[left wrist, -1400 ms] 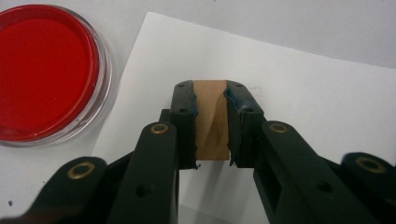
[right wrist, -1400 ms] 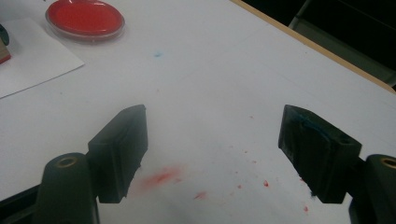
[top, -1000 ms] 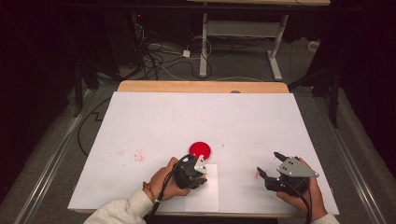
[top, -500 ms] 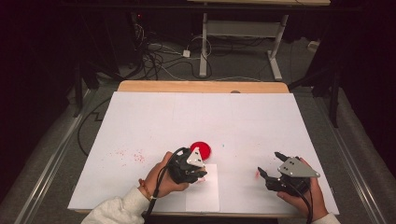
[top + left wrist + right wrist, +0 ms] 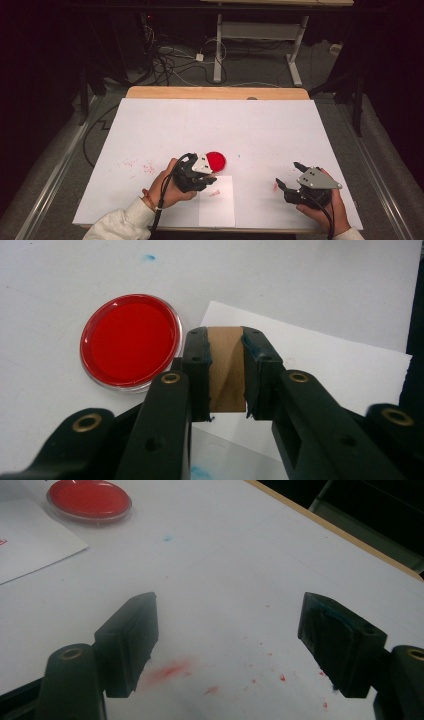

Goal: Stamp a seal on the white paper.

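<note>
My left gripper (image 5: 225, 336) is shut on a small brown wooden block (image 5: 226, 371), held just above the near corner of a white paper sheet (image 5: 320, 370). A round red ink dish (image 5: 131, 342) lies close on its left. From above, the left gripper (image 5: 202, 177) hovers between the red dish (image 5: 216, 160) and the paper (image 5: 220, 207), which carries a small red mark (image 5: 215, 193). Near the table's front right, my right gripper (image 5: 286, 173) is open with nothing between its jaws; its own view has the right gripper (image 5: 230, 610) over bare table.
The white table cover (image 5: 220, 125) has red specks at the left (image 5: 142, 166) and a red smear (image 5: 170, 670) under the right gripper. A wooden table edge (image 5: 215, 92) runs along the back. Cables and a desk frame stand on the dark floor beyond.
The left gripper has lifted off the paper with the block and drifted slightly left, toward the red dish, uncovering the red mark. The right gripper has stayed put.
</note>
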{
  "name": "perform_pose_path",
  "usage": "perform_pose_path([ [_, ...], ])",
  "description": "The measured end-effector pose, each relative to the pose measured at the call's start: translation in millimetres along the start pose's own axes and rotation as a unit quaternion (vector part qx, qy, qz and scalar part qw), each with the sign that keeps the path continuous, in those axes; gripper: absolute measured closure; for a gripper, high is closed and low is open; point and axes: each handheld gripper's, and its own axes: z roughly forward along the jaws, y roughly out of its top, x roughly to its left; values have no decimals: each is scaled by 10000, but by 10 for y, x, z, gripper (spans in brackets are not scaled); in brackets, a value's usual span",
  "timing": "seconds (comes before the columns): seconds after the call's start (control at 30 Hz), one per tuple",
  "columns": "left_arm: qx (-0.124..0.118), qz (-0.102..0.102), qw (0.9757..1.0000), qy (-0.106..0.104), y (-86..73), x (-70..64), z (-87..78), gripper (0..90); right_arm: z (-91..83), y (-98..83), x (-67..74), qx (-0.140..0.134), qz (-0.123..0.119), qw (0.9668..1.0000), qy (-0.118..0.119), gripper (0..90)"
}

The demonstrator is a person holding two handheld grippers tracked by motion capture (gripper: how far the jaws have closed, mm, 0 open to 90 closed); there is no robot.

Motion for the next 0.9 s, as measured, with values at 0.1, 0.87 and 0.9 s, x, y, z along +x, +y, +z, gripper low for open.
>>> perform_pose_path([
  [0.1,-45,-36,10000,20,-6,26,-21,735,6,0,-2,7,4,10000,3,242],
  [0.87,-173,-219,9994,222,6,180,-98,734,25,9,3,38,35,10000,29,243],
  [0.9,-178,-214,9993,234,10,187,-102,734,29,11,5,39,36,10000,38,243],
])
